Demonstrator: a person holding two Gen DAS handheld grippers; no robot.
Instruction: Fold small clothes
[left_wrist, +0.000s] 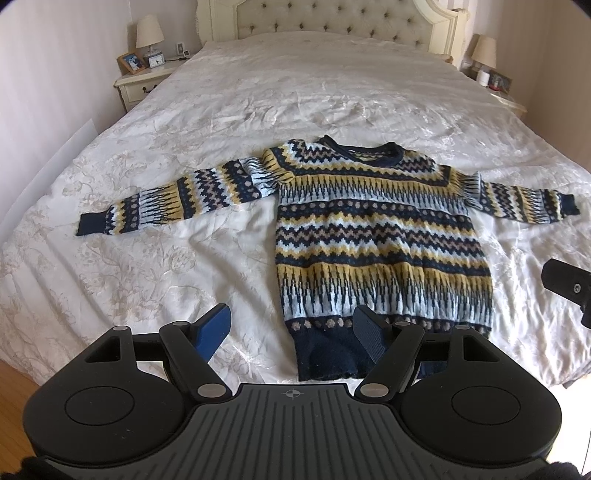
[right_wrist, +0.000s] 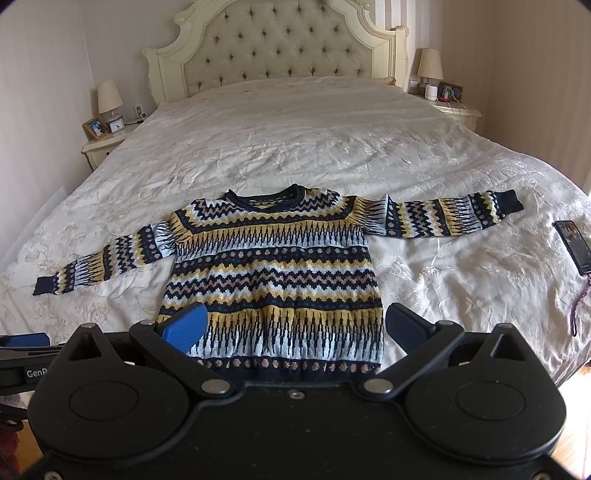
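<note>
Bed: we see a wide bed with a cream floral quilted cover (right_wrist: 332, 147) and a tufted cream headboard (right_wrist: 277, 40).
Jumper: a navy, yellow and pale-blue patterned knit jumper (right_wrist: 273, 266) lies flat on the cover near the foot edge, both sleeves spread outward, neck toward the headboard.
Nightstands: we find a cream bedside table (right_wrist: 105, 146) on each side, bearing a cream-shaded lamp (right_wrist: 109, 98).
Phone: a dark smartphone (right_wrist: 573, 245) lies on the cover, well apart from the right sleeve cuff.
Left gripper (left_wrist: 291, 334): our jaws are spread, empty, over the hem's left corner.
Right gripper (right_wrist: 295, 328): jaws spread wide, empty, over the hem.
</note>
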